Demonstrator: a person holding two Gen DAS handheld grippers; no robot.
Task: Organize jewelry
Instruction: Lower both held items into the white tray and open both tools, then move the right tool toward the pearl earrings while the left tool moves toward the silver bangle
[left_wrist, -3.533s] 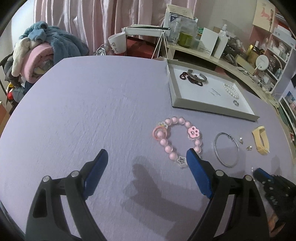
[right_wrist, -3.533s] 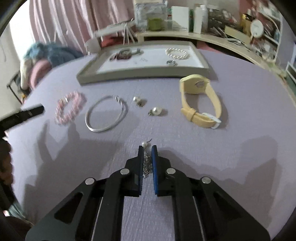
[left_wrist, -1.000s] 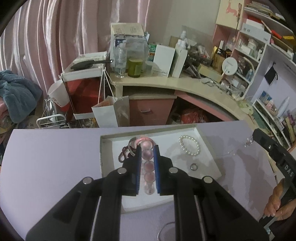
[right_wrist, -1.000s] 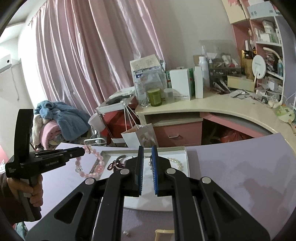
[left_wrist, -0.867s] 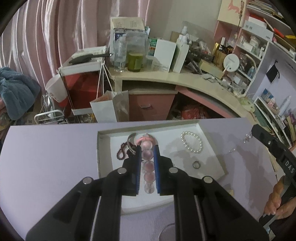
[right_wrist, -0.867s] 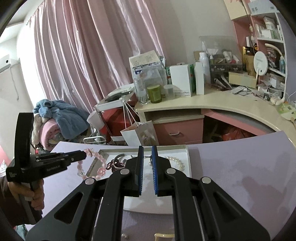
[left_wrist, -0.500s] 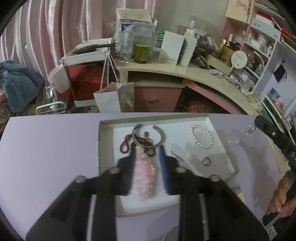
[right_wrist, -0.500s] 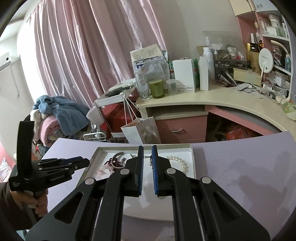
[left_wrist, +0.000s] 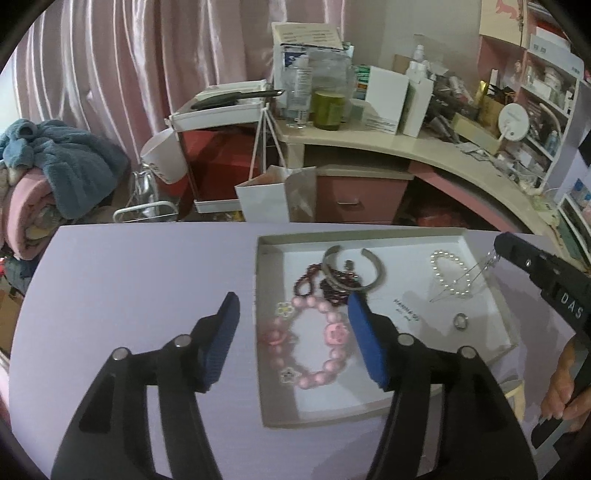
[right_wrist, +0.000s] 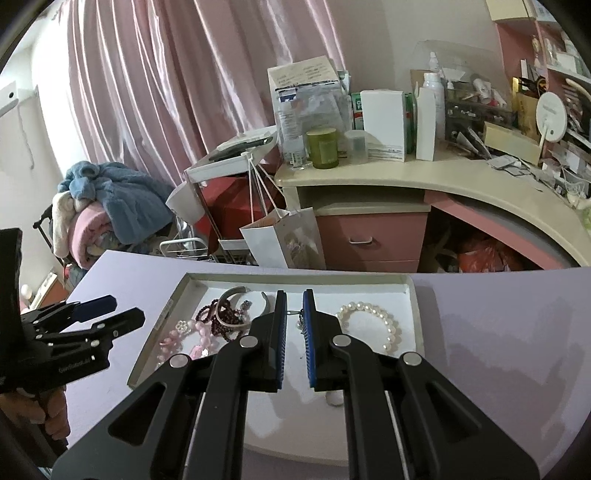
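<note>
The pink bead bracelet (left_wrist: 325, 373) lies flat in the left part of the grey tray (left_wrist: 258, 332), free of my left gripper (left_wrist: 292, 301). That gripper hovers over it, its jaws opening, and the pads touch nothing. My right gripper (right_wrist: 294, 299) is shut on a thin silver chain (right_wrist: 300, 321), held over the tray's middle. In the left wrist view the chain (left_wrist: 480, 265) dangles from the right gripper (left_wrist: 498, 243) above the pearl bracelet (left_wrist: 436, 273). A silver cuff (left_wrist: 376, 266), a dark red bead bracelet (left_wrist: 303, 284) and a ring (left_wrist: 461, 321) also lie in the tray.
The tray sits on a lilac table (left_wrist: 129, 280). A yellow strap (left_wrist: 513, 391) shows by the tray's near right corner. A person's hand (left_wrist: 561, 391) holds the right tool. Beyond the table stand a cluttered desk (right_wrist: 406, 173), a paper bag (right_wrist: 284, 236) and piled blankets (right_wrist: 110, 206).
My left jaws went from shut on the pink bracelet to wide apart, and the bracelet dropped into the tray. Both grippers sank toward the tray, the right one still carrying the chain.
</note>
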